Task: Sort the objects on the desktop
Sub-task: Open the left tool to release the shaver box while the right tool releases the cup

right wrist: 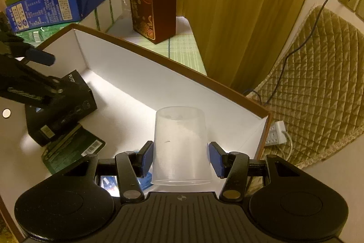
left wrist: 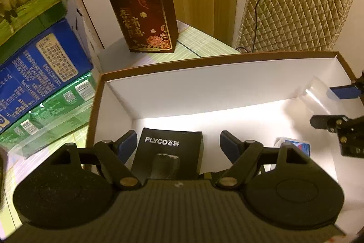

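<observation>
Inside the white box (left wrist: 227,81), the left tool (left wrist: 177,147) stands wide, its pads clear of the black FLYCO carton (left wrist: 170,145) resting there. To its right, the right tool (right wrist: 180,157) grips a clear plastic cup (right wrist: 180,145) low over the box floor. Placing looks nearly done; next, release the cup and lift both clear.

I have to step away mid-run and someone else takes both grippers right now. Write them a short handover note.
Left gripper: open, jaws either side of the black FLYCO box, pads not touching it.
Right gripper: holds the clear plastic cup upside down, above the right end of the white tray.
Already in the tray: the FLYCO box, a dark green carton, a small blue-and-white pack.
Left: set the cup down and let go. The red gift bag stands behind the tray, outside it.
</observation>
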A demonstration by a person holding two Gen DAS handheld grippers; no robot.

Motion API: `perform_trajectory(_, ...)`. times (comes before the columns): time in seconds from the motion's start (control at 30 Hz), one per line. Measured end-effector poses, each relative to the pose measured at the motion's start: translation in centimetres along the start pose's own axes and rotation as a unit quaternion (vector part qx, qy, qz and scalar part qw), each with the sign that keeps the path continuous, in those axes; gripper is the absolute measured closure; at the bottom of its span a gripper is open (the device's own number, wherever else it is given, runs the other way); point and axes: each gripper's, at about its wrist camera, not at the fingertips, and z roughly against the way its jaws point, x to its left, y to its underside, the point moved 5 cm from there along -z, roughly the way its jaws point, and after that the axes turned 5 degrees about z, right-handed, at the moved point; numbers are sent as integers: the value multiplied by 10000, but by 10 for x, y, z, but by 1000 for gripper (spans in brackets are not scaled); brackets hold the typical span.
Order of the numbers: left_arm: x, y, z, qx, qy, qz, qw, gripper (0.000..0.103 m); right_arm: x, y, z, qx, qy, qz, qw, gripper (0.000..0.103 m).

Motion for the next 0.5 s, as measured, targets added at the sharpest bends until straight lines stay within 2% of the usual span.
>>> perform_trajectory(0.27,12,7,12,-29,-63,119,9999,26,-1,-6,-9,-87,138,101,9998,52)
perform_trajectory(0.3,13,8,14,-32,-67,149,9999,26,-2,-5,-8,-108,151,97,9998,45)
perform_trajectory(0.33,15,9,16,-32,-65,187,9998,26,-3,-6,-8,-152,162,94,9997,29)
perform_trajectory(0.37,17,10,18,-40,-56,226,9997,26,-3,-6,-5,-235,124,92,9996,24)
perform_trajectory(0.4,18,11,21,-56,-40,267,9996,26,-2,-5,-1,-322,40,95,9994,19)
perform_trajectory(0.5,23,15,32,-112,-45,344,9993,23,1,-3,10,-369,-71,51,9993,18)
